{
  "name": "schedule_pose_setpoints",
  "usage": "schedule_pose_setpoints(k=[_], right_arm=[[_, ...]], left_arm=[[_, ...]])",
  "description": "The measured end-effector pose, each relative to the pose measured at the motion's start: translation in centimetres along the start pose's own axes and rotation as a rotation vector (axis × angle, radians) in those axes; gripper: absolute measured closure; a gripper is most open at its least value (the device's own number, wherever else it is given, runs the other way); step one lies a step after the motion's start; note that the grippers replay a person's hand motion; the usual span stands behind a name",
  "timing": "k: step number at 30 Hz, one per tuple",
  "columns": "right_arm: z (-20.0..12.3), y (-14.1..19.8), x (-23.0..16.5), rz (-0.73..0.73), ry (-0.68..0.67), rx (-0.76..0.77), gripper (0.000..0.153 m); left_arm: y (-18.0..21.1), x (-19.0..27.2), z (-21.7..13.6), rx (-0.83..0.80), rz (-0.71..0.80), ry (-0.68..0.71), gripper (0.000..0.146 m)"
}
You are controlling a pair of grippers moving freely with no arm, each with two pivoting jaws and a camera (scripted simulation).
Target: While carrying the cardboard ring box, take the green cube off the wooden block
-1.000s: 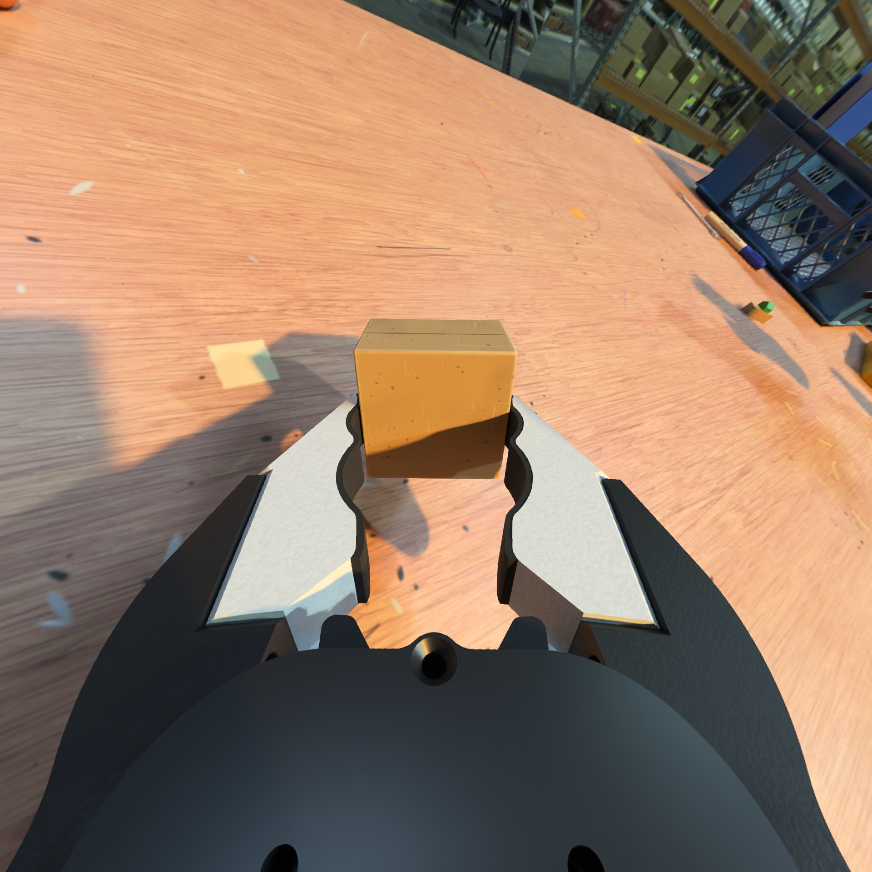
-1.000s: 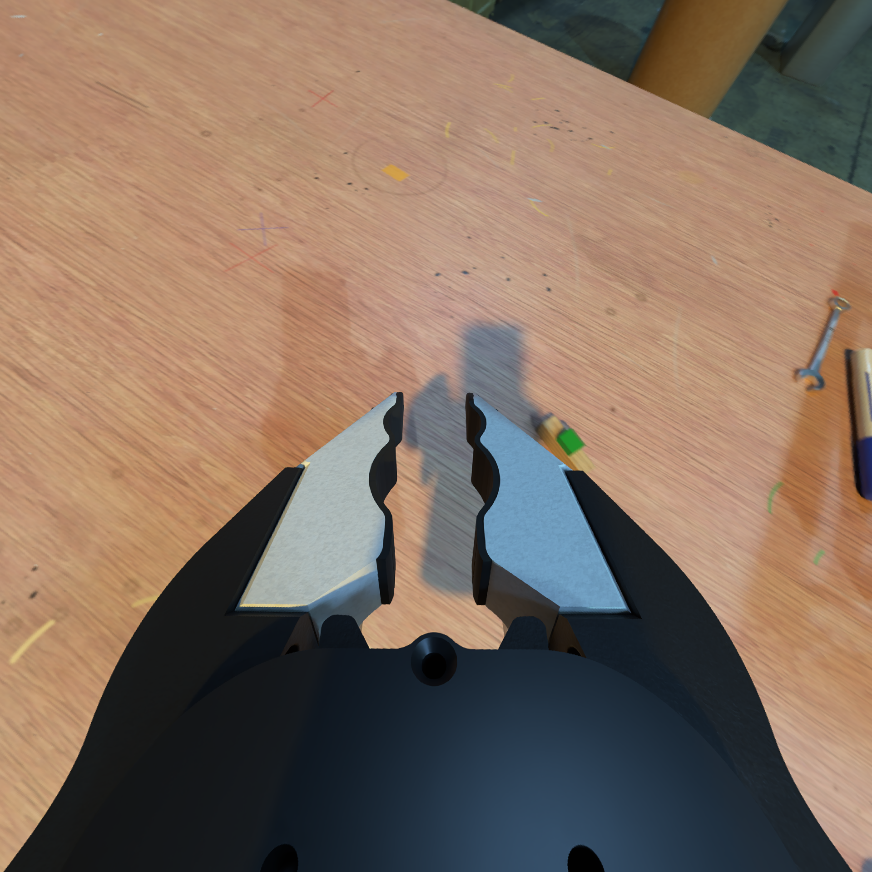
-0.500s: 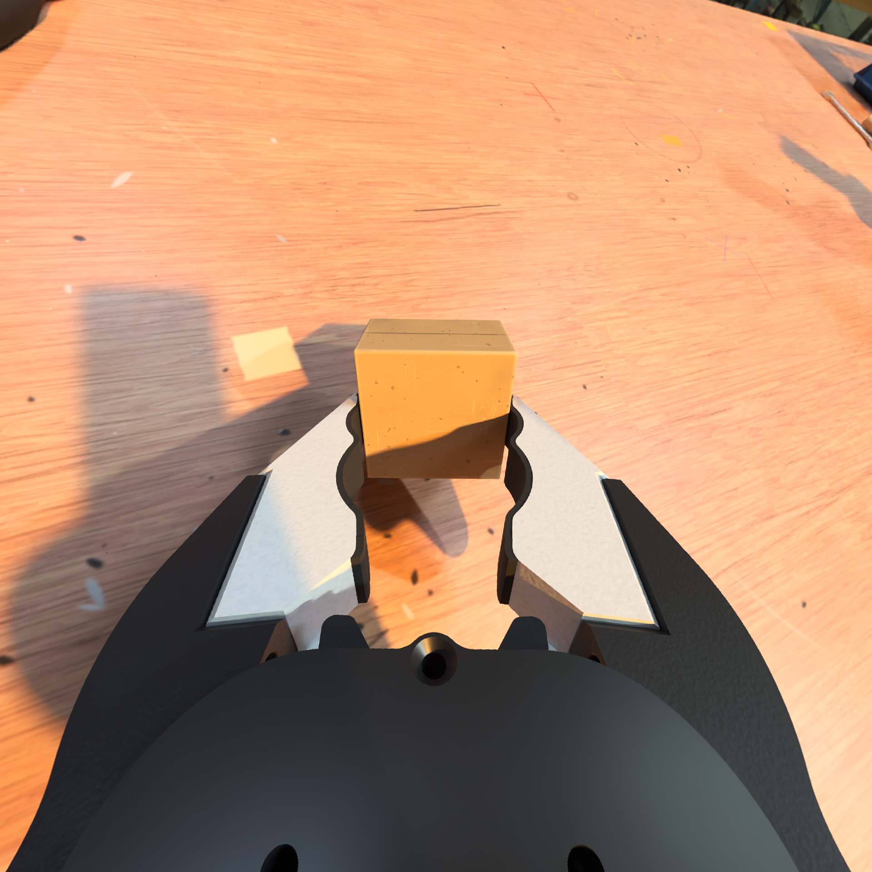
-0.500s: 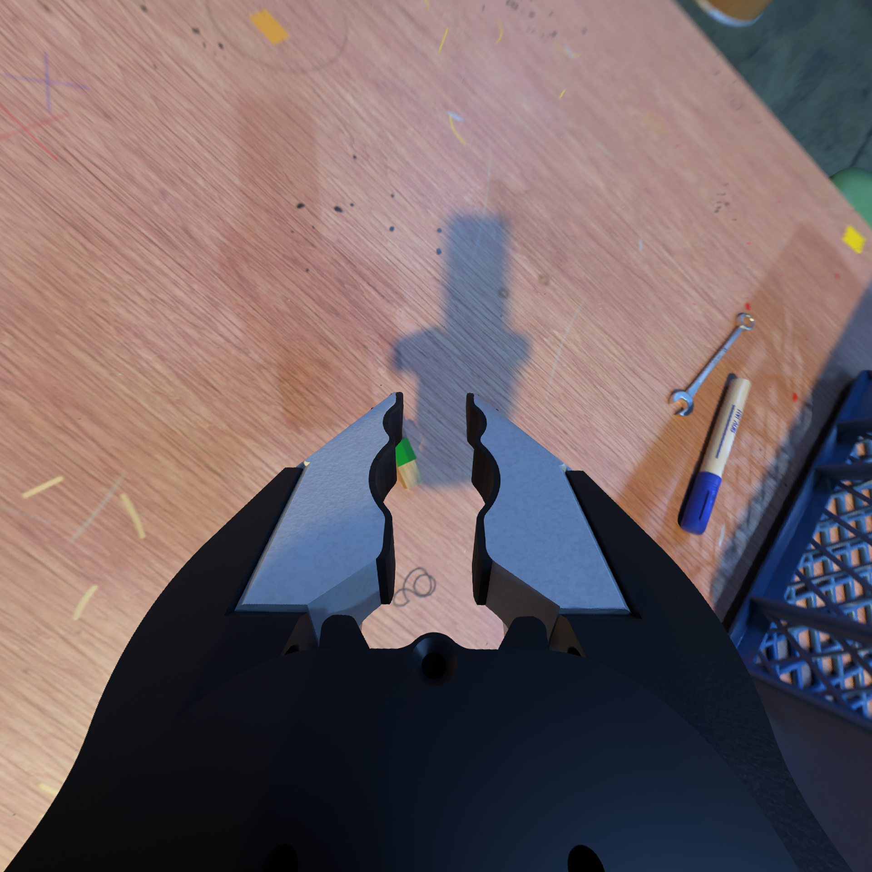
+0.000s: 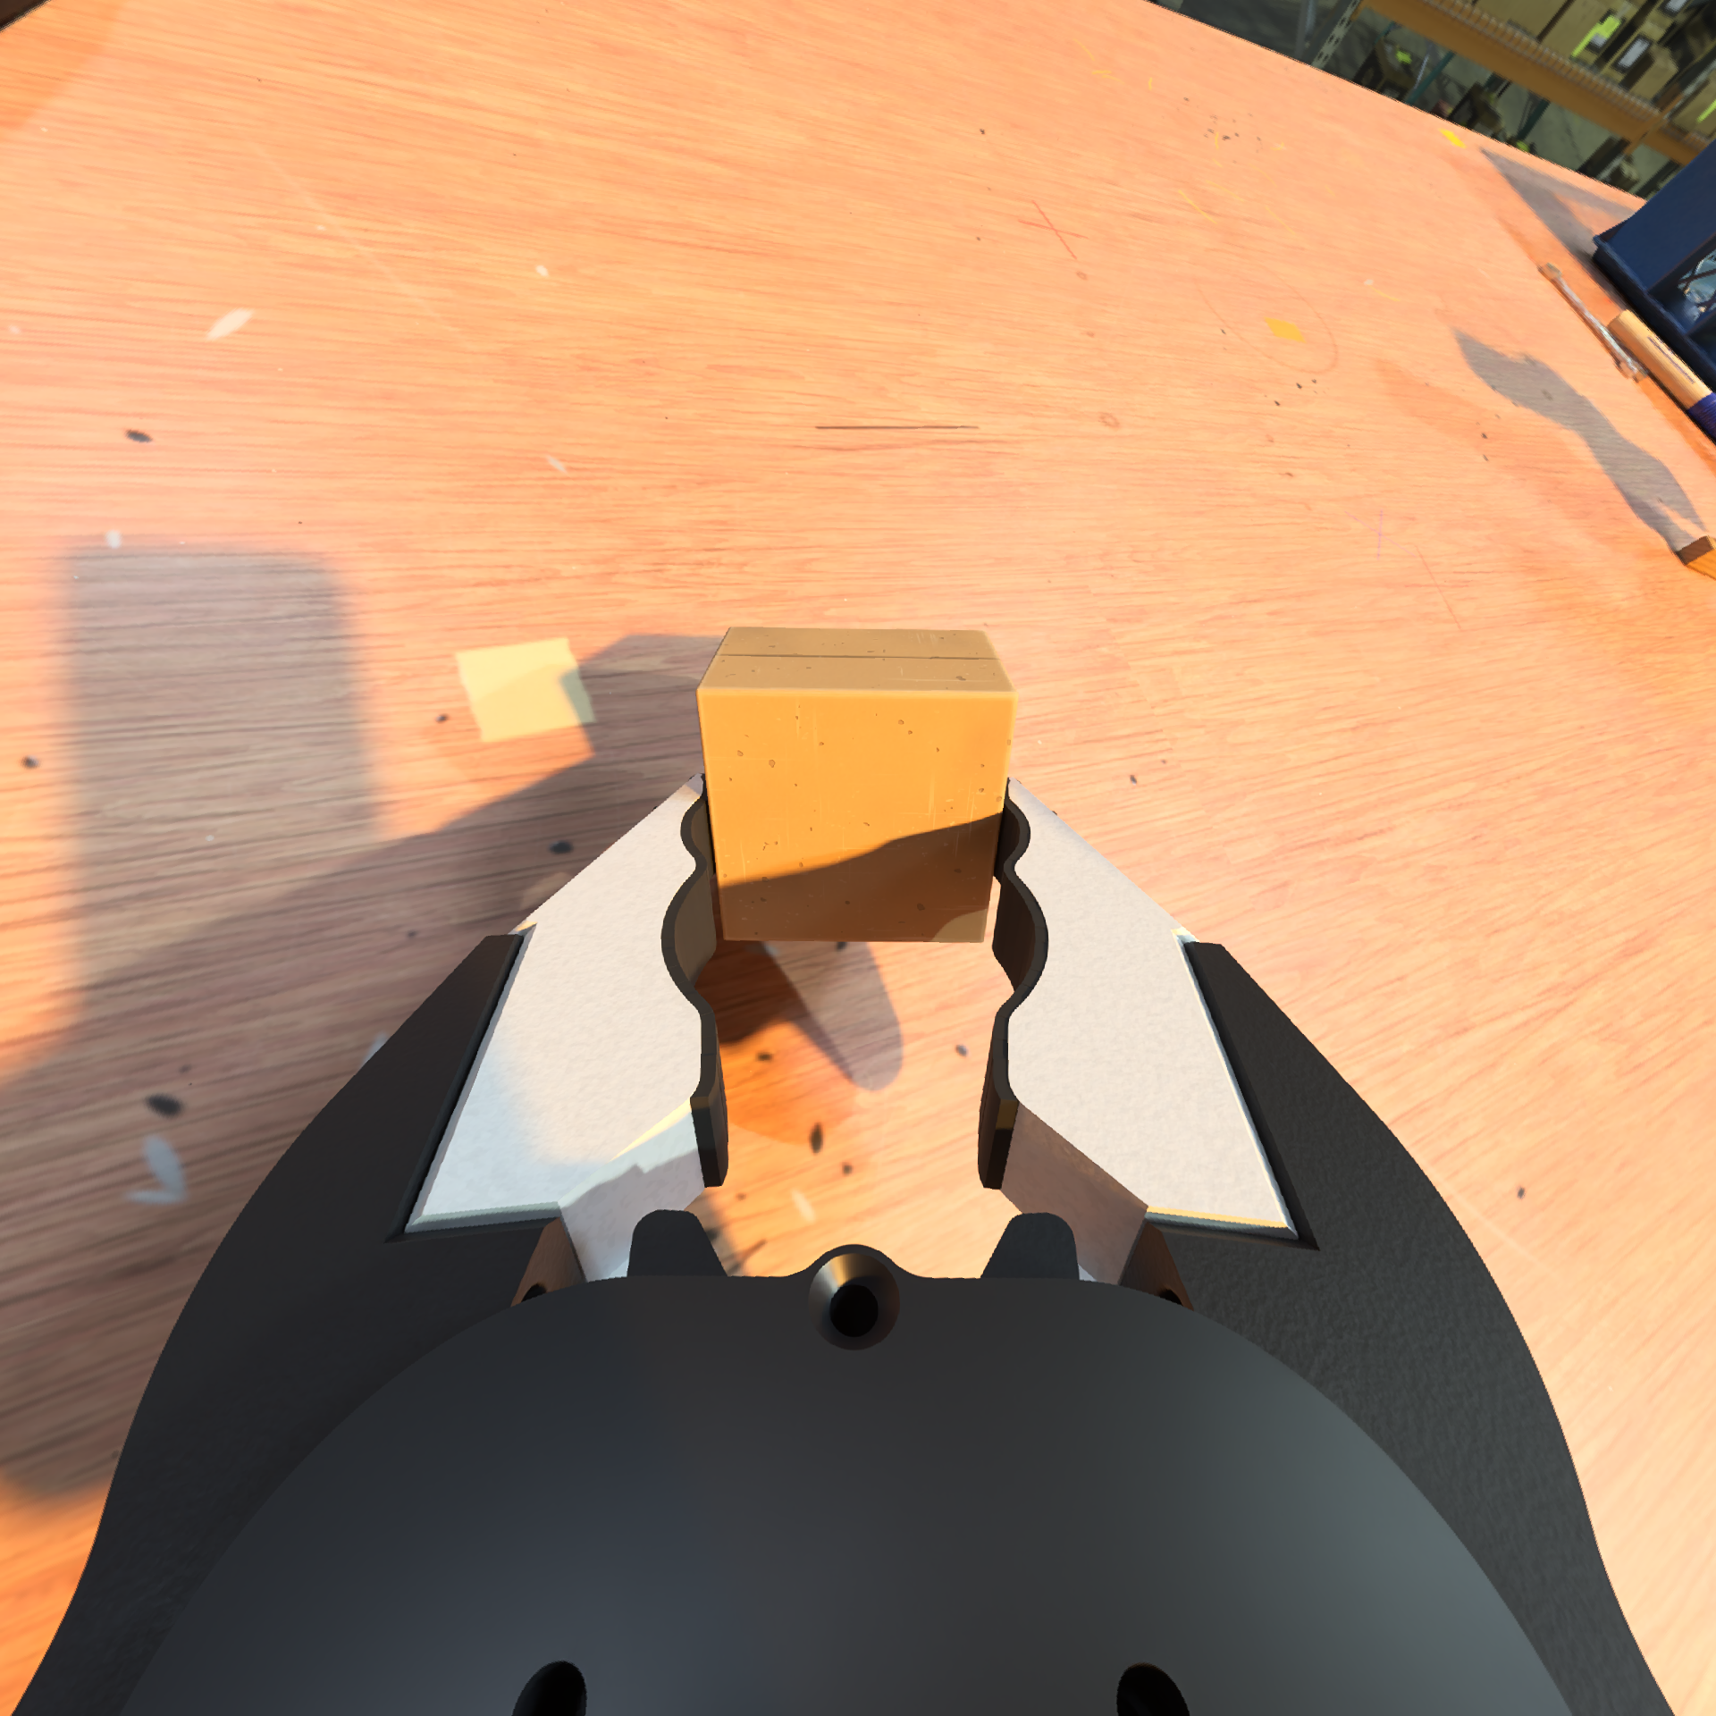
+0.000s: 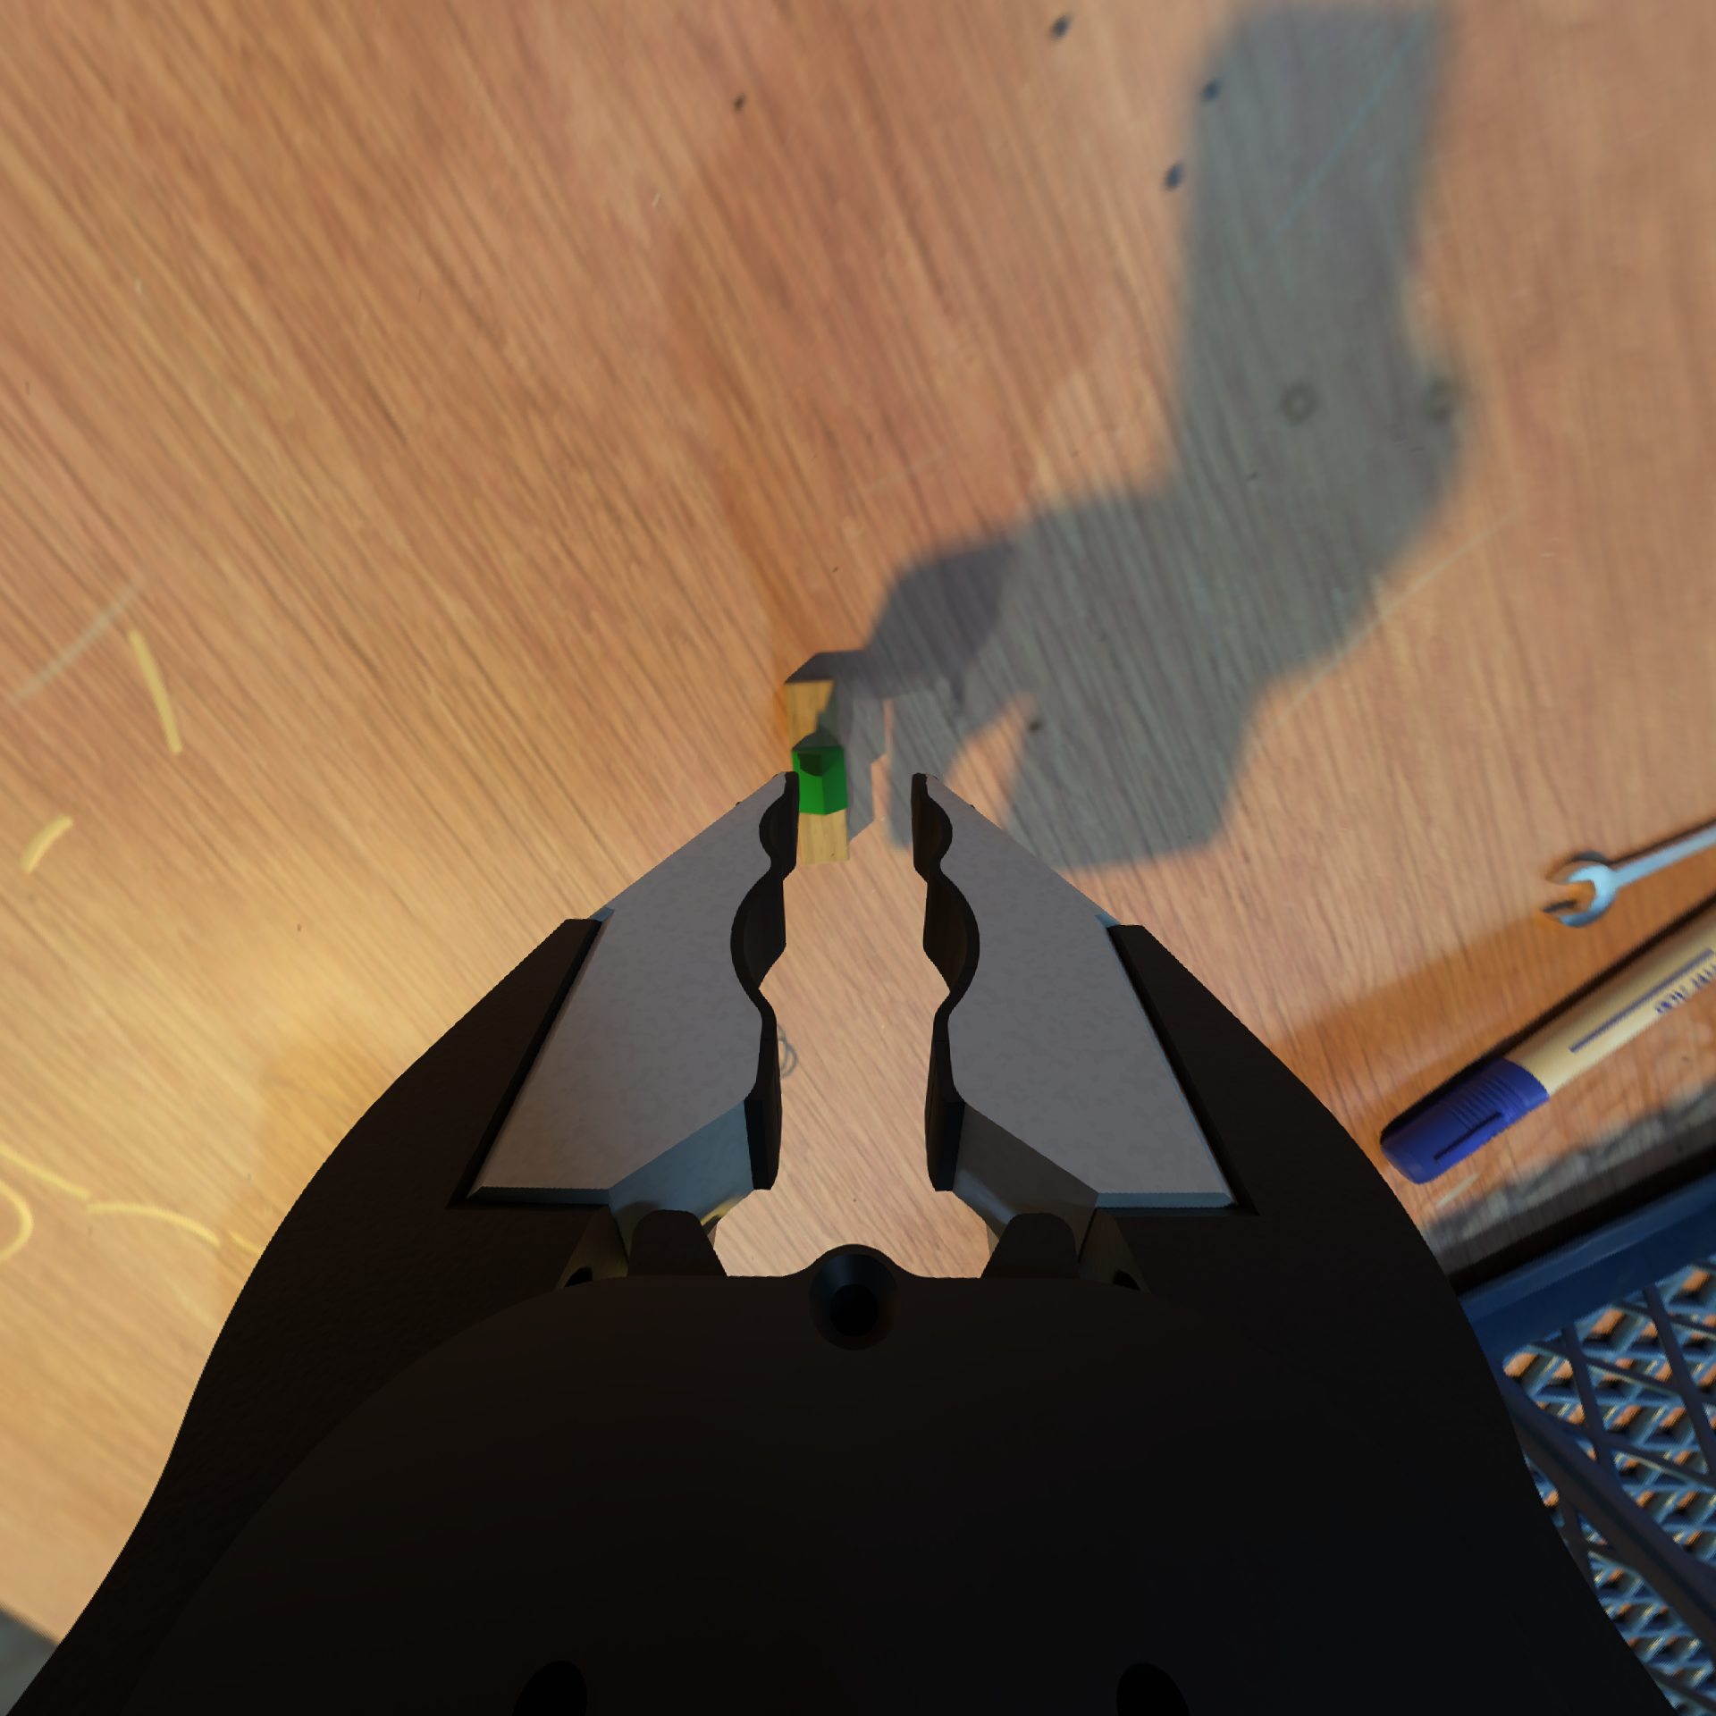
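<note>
Right wrist view: right tool [image 6: 854, 789] agape; wooden block [image 6: 810, 706] half-hidden | left tool [image 5: 854, 799] clamps cardboard ring box [image 5: 852, 789]

We see a wide plywood tabletop [image 5: 836, 279], orange-pink, flecked with dark specks and thin scratches, and warm light falls across it, leaving long soft shadows. A pale yellow paper scrap [image 5: 522, 687] lies on it. At the table's far right corner stands a dark blue crate [image 5: 1662, 251] with a mesh wall. Beyond that corner of the table rise warehouse shelves [image 5: 1523, 56] stacked with boxes, dim and blurred.
</note>
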State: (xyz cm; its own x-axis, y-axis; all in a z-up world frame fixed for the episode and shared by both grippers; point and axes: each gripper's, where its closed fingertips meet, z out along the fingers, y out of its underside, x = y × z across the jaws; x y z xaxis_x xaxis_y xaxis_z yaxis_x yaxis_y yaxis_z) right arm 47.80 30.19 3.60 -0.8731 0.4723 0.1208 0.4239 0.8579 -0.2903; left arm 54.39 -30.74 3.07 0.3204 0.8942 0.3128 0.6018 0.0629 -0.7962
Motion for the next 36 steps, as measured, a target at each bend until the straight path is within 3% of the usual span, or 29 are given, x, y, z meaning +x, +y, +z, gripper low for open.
schedule_pose_setpoints(k=[5, 12, 23, 27, 31, 33, 36], right_arm=[[1.3, 1.1, -0.7, -0.067, -0.073, -0.109, 0.133], [1.4, 1.1, -0.8, -0.067, -0.071, -0.121, 0.141], [-0.3, 0.1, -0.7, -0.028, -0.020, -0.042, 0.141], [-3.0, -2.9, -1.4, 0.010, 0.007, 0.132, 0.141], [-5.9, -8.3, -4.6, -0.027, 0.050, 0.370, 0.141], [-6.1, -11.1, -6.8, -0.063, 0.076, 0.457, 0.141], [-5.3, -13.9, -9.2, -0.119, 0.162, 0.447, 0.141]], left_arm=[[-0.2, 0.0, -0.2, 0.016, -0.007, 0.011, 0.087], [-0.6, -0.1, -0.6, 0.056, -0.030, 0.029, 0.087], [-0.9, 0.0, -1.0, 0.088, -0.048, 0.062, 0.087], [-1.0, 0.1, -1.1, 0.095, -0.042, 0.060, 0.087], [-0.8, 1.3, -0.9, 0.095, -0.015, 0.058, 0.087], [-0.7, 3.9, -0.4, 0.091, -0.030, 0.135, 0.087], [-0.3, 8.9, 0.8, 0.076, -0.061, 0.290, 0.087]])
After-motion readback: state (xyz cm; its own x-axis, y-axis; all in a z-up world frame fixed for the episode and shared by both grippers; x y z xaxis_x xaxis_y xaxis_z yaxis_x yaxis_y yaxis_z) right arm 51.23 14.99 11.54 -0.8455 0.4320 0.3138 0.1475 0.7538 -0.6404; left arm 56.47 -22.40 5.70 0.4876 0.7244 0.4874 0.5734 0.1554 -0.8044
